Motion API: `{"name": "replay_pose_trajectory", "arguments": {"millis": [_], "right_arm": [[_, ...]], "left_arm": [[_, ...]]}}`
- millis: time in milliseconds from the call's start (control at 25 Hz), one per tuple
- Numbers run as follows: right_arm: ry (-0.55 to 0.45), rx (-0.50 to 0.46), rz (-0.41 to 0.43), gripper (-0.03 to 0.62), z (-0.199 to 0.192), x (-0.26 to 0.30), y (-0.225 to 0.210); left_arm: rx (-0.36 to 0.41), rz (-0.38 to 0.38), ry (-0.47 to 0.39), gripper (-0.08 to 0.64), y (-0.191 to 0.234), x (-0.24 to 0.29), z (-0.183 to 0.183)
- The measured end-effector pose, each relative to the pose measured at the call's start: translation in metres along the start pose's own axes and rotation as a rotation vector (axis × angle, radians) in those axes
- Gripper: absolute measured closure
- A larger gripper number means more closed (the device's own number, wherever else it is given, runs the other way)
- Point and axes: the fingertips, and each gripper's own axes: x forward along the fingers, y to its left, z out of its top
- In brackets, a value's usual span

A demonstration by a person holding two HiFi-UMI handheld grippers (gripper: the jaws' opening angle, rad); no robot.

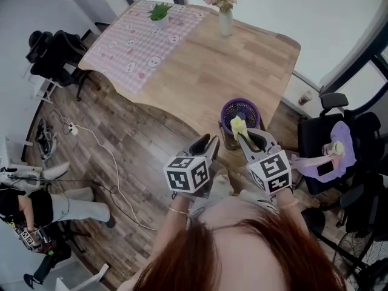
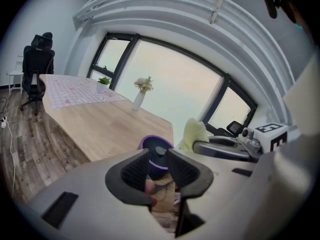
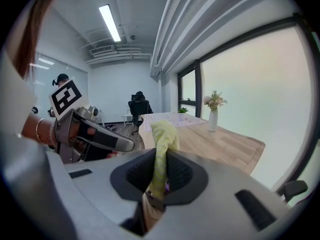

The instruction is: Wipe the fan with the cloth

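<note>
Office room, wooden table (image 1: 242, 59) along the windows. Purple fan (image 1: 241, 110) right at table's near edge, bare wood behind it up to vase (image 1: 225, 22). Yellow cloth (image 1: 237, 126) pinched in right gripper (image 1: 244, 136), just in front of fan. Left gripper (image 1: 208, 143) just beside, jaws apart, nothing gripped. Black chair (image 1: 312, 135) close on right. Plank floor (image 1: 139, 162) on left, white cable (image 1: 115, 168) lying across it.

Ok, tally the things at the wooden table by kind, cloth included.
fan: 1
vase of flowers: 1
potted plant: 1
pink checked tablecloth: 1
yellow cloth: 1
Total: 5
</note>
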Motion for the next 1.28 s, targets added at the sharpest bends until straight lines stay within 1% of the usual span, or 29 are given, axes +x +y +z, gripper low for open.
{"name": "replay_pose_trajectory", "arguments": {"millis": [120, 200, 360, 440, 640, 760, 960, 1120, 1280], "right_arm": [[0.028, 0.011, 0.007, 0.549, -0.005, 0.014, -0.003], [0.051, 0.013, 0.02, 0.549, -0.01, 0.025, -0.004], [0.105, -0.024, 0.057, 0.549, -0.02, 0.045, -0.002], [0.127, -0.041, 0.077, 0.549, -0.024, 0.053, -0.002], [0.196, -0.076, 0.122, 0.549, -0.035, 0.07, -0.002], [0.242, -0.098, 0.172, 0.549, -0.042, 0.082, -0.002], [0.307, -0.156, 0.291, 0.549, -0.059, 0.093, 0.006], [0.359, -0.208, 0.382, 0.549, -0.066, 0.096, 0.008], [0.391, -0.249, 0.431, 0.549, -0.066, 0.103, 0.006]], "left_arm": [[-0.038, -0.013, 0.08, 0.468, 0.012, 0.017, -0.017], [-0.089, -0.031, 0.146, 0.468, 0.02, 0.031, -0.029], [-0.18, -0.077, 0.253, 0.442, 0.028, 0.057, -0.047], [-0.198, -0.087, 0.296, 0.431, 0.03, 0.068, -0.053], [-0.205, -0.085, 0.39, 0.426, 0.033, 0.085, -0.07], [-0.225, -0.07, 0.404, 0.426, 0.036, 0.093, -0.074], [-0.245, -0.003, 0.409, 0.43, 0.036, 0.102, -0.08], [-0.273, 0.02, 0.404, 0.442, 0.034, 0.104, -0.08], [-0.283, 0.041, 0.394, 0.451, 0.035, 0.106, -0.076]]}}
